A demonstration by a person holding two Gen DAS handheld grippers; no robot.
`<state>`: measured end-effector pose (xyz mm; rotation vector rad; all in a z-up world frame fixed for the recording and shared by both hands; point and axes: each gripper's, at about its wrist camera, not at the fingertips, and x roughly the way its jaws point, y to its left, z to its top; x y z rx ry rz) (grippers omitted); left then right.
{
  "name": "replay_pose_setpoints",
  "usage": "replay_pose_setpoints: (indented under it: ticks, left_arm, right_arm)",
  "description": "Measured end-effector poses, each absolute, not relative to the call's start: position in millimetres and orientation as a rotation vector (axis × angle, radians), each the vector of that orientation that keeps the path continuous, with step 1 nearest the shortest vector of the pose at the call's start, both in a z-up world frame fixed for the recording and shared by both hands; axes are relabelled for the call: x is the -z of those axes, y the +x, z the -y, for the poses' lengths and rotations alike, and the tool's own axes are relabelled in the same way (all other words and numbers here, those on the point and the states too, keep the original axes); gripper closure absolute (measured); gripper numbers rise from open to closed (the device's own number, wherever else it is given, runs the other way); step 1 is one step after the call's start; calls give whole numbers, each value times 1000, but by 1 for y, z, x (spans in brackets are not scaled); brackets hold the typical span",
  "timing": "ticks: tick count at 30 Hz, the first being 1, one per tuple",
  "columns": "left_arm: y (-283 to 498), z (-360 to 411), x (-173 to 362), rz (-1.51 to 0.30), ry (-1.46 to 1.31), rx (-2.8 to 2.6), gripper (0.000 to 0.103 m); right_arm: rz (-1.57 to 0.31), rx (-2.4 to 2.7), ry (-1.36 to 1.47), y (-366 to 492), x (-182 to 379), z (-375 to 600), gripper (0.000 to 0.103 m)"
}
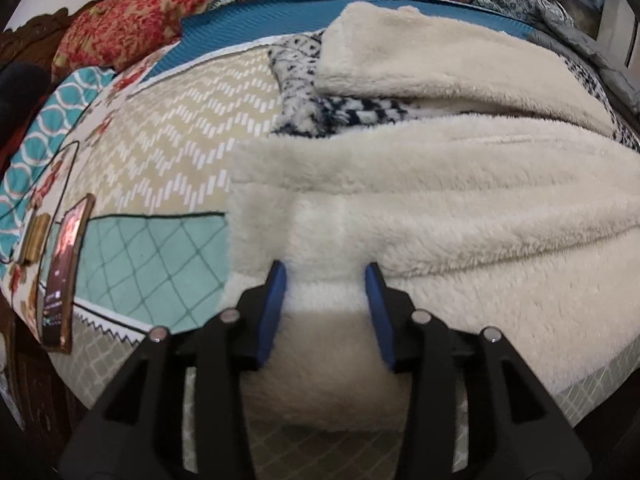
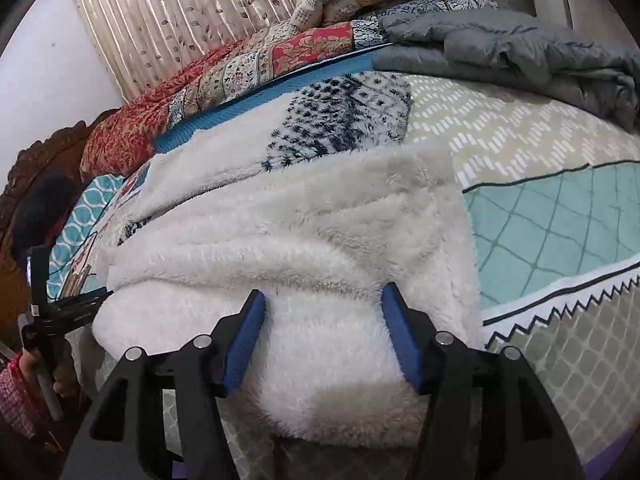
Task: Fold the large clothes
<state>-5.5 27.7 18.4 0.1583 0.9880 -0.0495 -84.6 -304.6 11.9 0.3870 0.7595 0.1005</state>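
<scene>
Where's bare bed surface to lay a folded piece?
Free: the beige chevron patch and teal diamond patch, between the cream fleece garment and grey puffer jacket. Crowded: the red floral quilts along the far edge; a phone on the other side.

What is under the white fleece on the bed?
The white fleece lies on a patterned bedsheet, which shows around it. Its own blue-and-white patterned side shows where it is turned back. Whatever lies directly beneath the pile is covered.
</scene>
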Motion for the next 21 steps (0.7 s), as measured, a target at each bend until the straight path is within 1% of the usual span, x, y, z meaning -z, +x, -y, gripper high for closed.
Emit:
replay_pose_setpoints:
  ticks: [4,8,10,12,21]
  left_arm:
    - [-13,-27,-16,-958,173,53,61]
    - [-12,-29,-15,-945,167,60,61]
    - [-12,-31,-15,-945,162,68,61]
    - [-12,-32,-14,-945,156,74,61]
    - [-14,-31,-13,-933,161,74,61]
  right_arm:
    - [-768,-75,325,-85,-13,296,43]
    - [-753,-97,371,-87,-11,302,43]
    - [-741,-118,400,-88,-10,305,45]
    - [-738,-128,417,-88,-10,307,45]
    - [-740,-135,411,-87,-11,307,48]
